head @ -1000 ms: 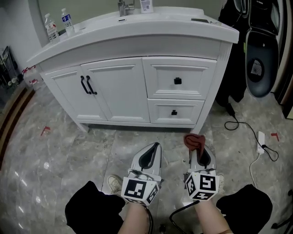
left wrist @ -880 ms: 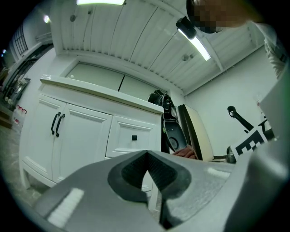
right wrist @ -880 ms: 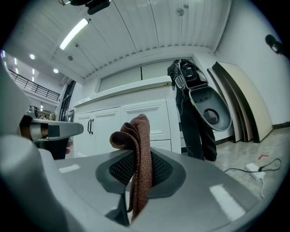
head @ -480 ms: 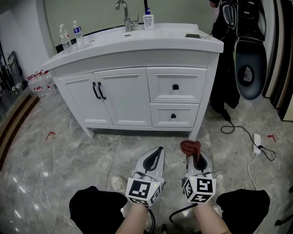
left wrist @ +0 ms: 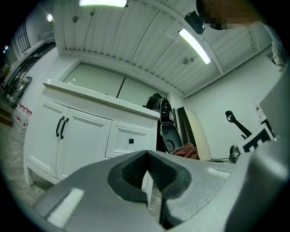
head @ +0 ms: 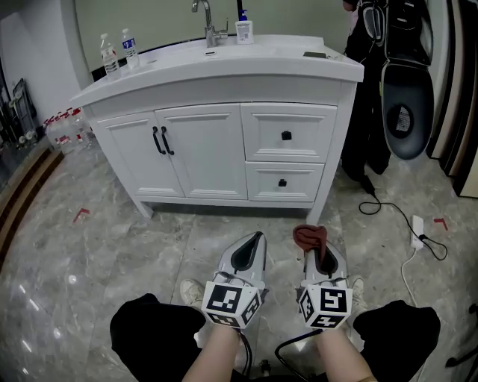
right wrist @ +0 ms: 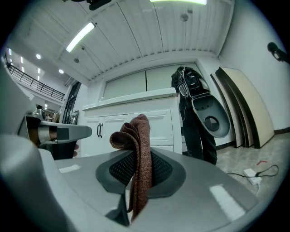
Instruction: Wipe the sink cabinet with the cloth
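Note:
The white sink cabinet (head: 224, 142) stands ahead of me, with two doors at the left and two drawers at the right. It also shows in the left gripper view as the cabinet (left wrist: 86, 136) and in the right gripper view as the cabinet (right wrist: 136, 120). My right gripper (head: 314, 242) is shut on a reddish-brown cloth (head: 309, 237), which sticks up folded from between the jaws; the cloth (right wrist: 138, 158) fills the middle of that gripper's view. My left gripper (head: 252, 240) is shut with nothing in it. Both grippers hover low over the floor, well short of the cabinet.
On the countertop stand a faucet (head: 203, 16), a small dispenser (head: 243, 28) and two water bottles (head: 119, 51). A dark bag and a helmet-like object (head: 407, 89) lean at the right. A cable with a white plug strip (head: 417, 231) lies on the marble floor. My shoe (head: 196, 292) shows below.
The view has lifted and shifted slightly, so the cabinet sits lower and more fully in frame. Both grippers stay side by side, the right one still holding the cloth.

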The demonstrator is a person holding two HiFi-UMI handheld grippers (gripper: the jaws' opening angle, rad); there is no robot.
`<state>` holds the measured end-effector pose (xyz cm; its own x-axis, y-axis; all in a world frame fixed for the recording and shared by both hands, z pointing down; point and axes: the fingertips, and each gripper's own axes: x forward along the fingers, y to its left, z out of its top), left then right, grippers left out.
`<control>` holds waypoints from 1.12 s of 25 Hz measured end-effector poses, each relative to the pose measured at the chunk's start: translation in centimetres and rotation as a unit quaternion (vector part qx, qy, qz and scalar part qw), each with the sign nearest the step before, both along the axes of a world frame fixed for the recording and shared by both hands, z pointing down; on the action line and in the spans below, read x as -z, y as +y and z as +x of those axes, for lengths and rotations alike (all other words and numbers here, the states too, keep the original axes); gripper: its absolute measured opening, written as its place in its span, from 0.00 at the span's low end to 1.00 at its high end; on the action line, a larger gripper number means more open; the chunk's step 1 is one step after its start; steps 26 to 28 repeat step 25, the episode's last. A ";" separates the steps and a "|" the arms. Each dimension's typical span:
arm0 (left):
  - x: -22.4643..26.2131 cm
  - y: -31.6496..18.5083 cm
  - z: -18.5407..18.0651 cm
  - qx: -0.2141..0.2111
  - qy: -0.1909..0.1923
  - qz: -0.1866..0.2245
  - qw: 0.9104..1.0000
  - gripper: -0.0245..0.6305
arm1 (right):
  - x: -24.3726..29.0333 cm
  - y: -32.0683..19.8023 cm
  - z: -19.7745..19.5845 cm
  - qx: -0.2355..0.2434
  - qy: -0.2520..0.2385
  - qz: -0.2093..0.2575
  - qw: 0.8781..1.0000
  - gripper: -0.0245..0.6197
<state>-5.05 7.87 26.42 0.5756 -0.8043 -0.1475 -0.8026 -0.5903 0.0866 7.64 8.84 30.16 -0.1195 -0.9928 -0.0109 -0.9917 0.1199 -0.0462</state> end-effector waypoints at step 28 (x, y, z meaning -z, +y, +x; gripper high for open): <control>-0.1 0.7 1.1 -0.007 -0.027 0.010 1.000 0.04 | -0.8 0.3 0.4 0.001 -0.028 -0.014 1.000 0.16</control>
